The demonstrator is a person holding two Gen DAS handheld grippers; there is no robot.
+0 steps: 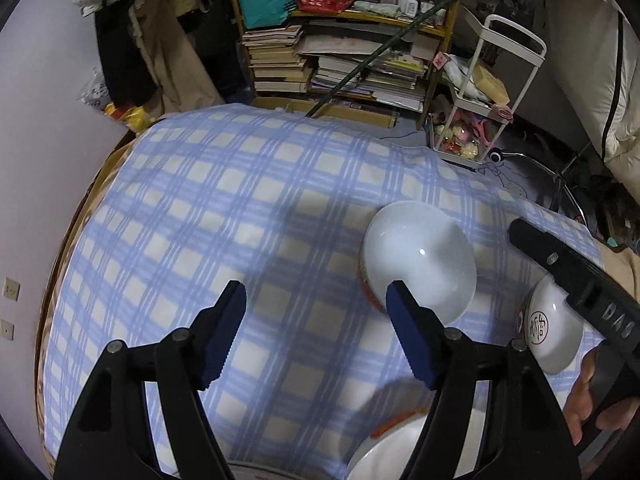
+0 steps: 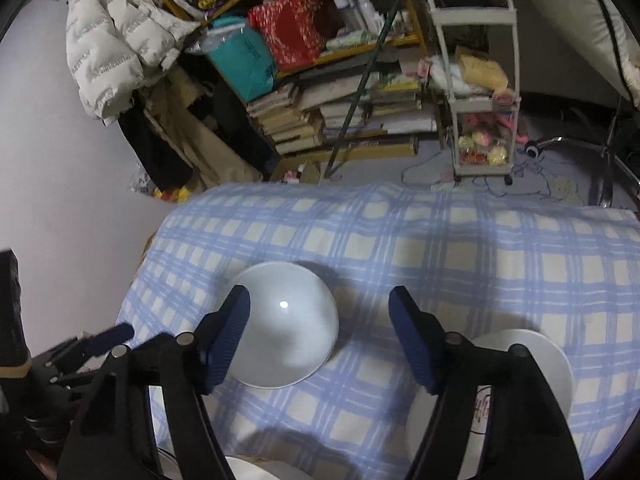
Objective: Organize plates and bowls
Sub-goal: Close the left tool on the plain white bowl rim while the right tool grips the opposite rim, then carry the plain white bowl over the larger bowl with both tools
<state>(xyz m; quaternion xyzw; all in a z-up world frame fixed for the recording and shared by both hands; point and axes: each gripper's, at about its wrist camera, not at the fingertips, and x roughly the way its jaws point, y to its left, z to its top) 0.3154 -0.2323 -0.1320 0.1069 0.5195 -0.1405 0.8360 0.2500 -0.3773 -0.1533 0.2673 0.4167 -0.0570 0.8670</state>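
Note:
A white bowl [image 1: 420, 256] with an orange-red band outside sits on the blue-checked cloth [image 1: 240, 220]; it also shows in the right wrist view [image 2: 288, 328]. A second white bowl [image 1: 554, 332] with a round red mark inside lies to its right, partly behind the right gripper's body; it also shows in the right wrist view [image 2: 520, 376]. A plate with an orange rim [image 1: 396, 444] lies at the near edge. My left gripper [image 1: 316, 336] is open and empty, above the cloth left of the first bowl. My right gripper [image 2: 320, 340] is open and empty, above that bowl's right side.
The table's left edge runs along a wall [image 1: 40, 160]. Beyond the far edge stand a bookshelf with stacked books [image 1: 340, 60], hanging coats [image 2: 120, 32] and a white rolling cart [image 2: 480, 100]. A white dish edge [image 2: 248, 468] shows at the bottom of the right wrist view.

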